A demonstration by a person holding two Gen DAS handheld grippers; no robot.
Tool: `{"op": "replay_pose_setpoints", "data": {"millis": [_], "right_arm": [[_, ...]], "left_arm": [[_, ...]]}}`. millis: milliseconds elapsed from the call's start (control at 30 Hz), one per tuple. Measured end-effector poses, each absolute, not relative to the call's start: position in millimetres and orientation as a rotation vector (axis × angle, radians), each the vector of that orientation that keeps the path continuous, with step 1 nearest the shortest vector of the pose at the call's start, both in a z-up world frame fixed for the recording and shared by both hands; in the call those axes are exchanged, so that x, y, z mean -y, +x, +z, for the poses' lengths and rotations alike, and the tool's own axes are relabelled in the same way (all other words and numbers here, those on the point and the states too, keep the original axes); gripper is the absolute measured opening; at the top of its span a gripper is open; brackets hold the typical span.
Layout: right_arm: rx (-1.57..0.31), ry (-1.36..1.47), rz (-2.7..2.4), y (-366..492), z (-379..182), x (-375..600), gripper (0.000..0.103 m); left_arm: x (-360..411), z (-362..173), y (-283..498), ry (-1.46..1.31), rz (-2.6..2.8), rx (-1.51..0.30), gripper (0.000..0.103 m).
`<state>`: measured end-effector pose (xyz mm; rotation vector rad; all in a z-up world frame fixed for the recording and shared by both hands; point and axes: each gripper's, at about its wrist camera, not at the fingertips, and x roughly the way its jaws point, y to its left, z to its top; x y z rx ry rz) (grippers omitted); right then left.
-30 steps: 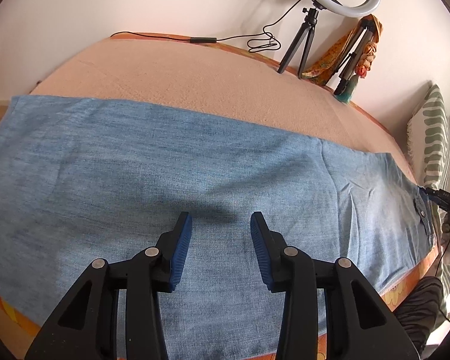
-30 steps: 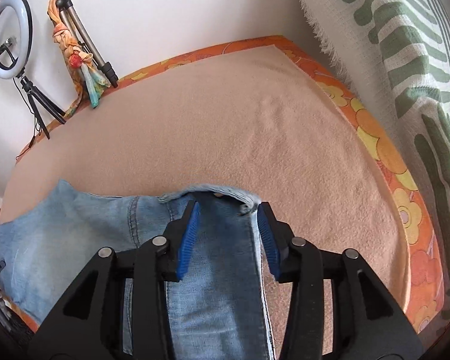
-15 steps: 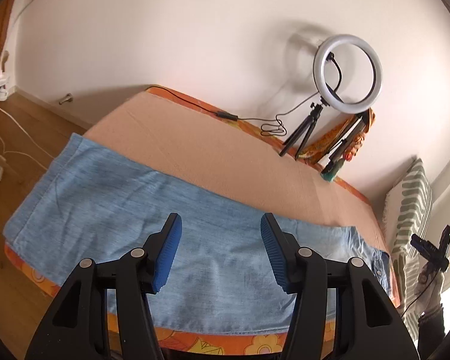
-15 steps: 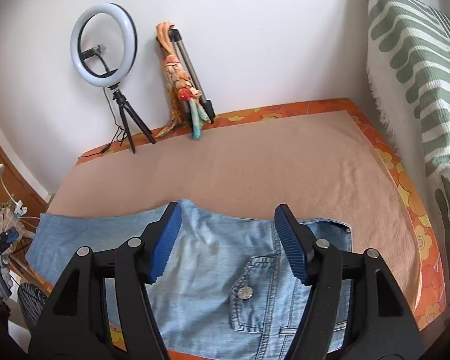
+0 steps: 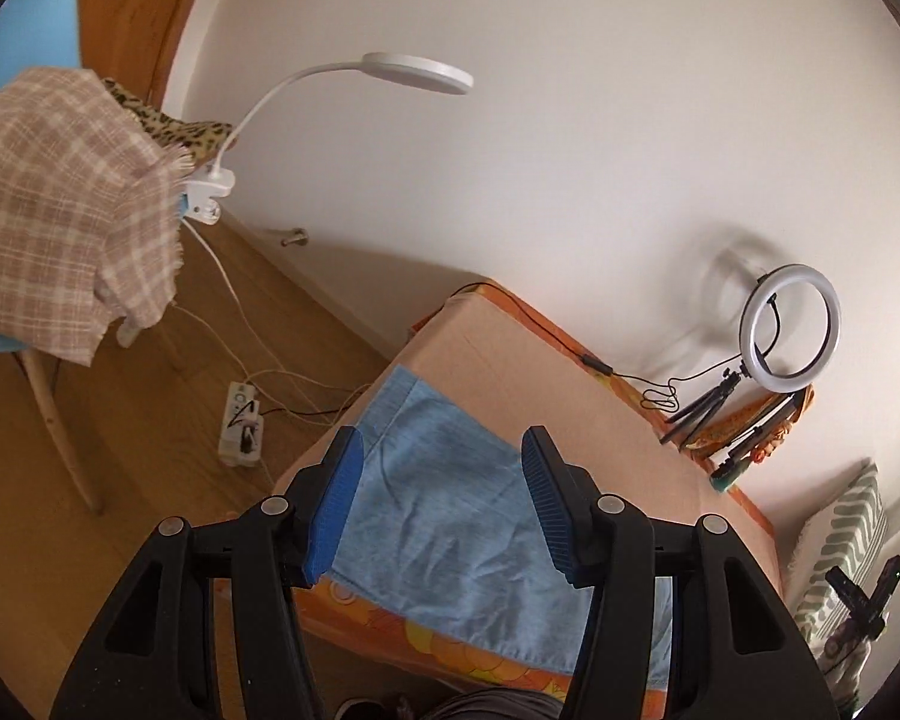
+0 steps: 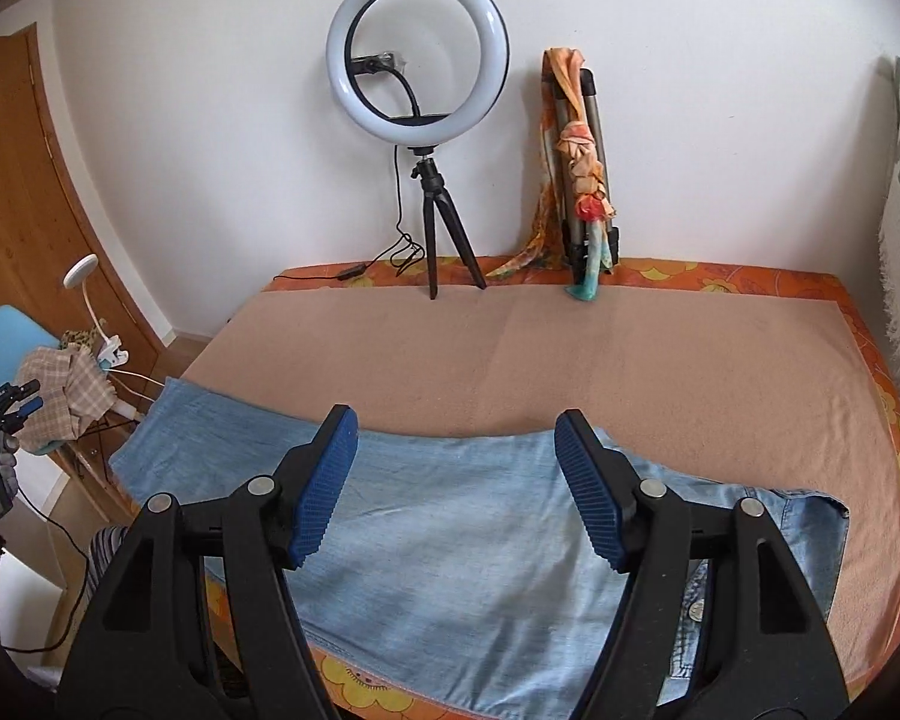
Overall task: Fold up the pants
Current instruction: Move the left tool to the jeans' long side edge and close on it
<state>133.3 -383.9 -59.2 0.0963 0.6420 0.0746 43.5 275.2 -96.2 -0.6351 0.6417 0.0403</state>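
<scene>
Light blue denim pants (image 6: 450, 528) lie flat along the near edge of the bed, waistband with a metal button at the right, leg hems at the left. In the left wrist view the pants (image 5: 450, 498) show their hem end near the bed corner. My left gripper (image 5: 441, 510) is open and empty, raised well above the hem end. My right gripper (image 6: 456, 492) is open and empty, raised above the middle of the pants. Neither touches the cloth.
The bed has a peach blanket (image 6: 570, 360) over an orange flowered sheet. A ring light on a tripod (image 6: 417, 120) and a scarf-wrapped tripod (image 6: 582, 180) stand at the wall. A green patterned pillow (image 5: 840, 540) lies at the right. A chair with cloth (image 5: 60, 210) and a clip lamp (image 5: 330, 84) stand left.
Both grippers have lifted up and back from the pants and opened wider. The left view has swung toward the hem end and the floor.
</scene>
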Motion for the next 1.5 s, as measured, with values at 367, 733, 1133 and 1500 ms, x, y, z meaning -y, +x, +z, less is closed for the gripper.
{"op": "replay_pose_setpoints", "data": {"millis": [367, 733, 1133, 1500], "right_arm": [[-0.7, 0.061, 0.17, 156.8, -73.0, 311.0, 0.071], [-0.719, 0.077, 0.166, 166.3, -77.1, 286.3, 0.071], [-0.723, 0.091, 0.174, 171.9, -75.0, 277.4, 0.071], [-0.767, 0.088, 0.22, 186.4, -88.8, 262.2, 0.071]], "left_arm": [[-303.1, -235.0, 37.9, -0.993, 0.014, -0.751, 0.054], [-313.6, -284.5, 52.7, -1.127, 0.02, -0.749, 0.054], [-307.8, -292.1, 64.4, -1.122, -0.013, -0.747, 0.054], [-280.1, -281.4, 81.3, -1.004, 0.019, -0.766, 0.052]]}}
